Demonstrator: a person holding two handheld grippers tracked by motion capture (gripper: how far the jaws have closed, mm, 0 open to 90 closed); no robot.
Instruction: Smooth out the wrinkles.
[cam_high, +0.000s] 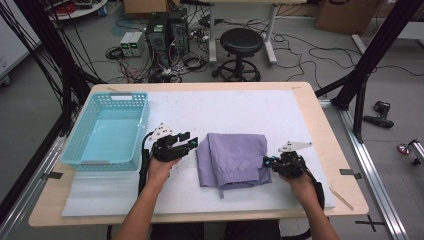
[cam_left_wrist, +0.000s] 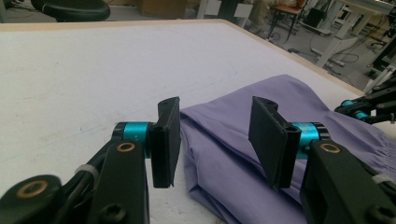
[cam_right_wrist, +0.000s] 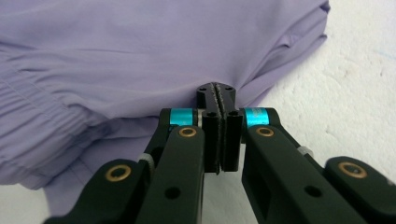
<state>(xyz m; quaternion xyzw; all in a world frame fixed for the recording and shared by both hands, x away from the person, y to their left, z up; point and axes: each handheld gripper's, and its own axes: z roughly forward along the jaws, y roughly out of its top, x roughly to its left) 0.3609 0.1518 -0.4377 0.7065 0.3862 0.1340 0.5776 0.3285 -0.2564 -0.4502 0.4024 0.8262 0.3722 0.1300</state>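
A folded purple garment (cam_high: 232, 157) lies on the white mat, in front of the person. My left gripper (cam_high: 192, 141) sits at the garment's left edge, held in the person's left hand. In the left gripper view its jaws stand open (cam_left_wrist: 215, 135), and the cloth's folded edge (cam_left_wrist: 219, 154) lies between and below the pads, untouched. My right gripper (cam_high: 267, 161) is at the garment's right edge. Seen from the right gripper view, its pads are pressed together (cam_right_wrist: 217, 91) on the cloth's edge (cam_right_wrist: 140, 56), with creases running into the tips.
A light blue plastic basket (cam_high: 120, 96) stands empty at the table's left, close to my left gripper. The white mat (cam_high: 225, 107) covers most of the wooden table. On the floor beyond the far edge are a black stool (cam_high: 241, 42) and cables.
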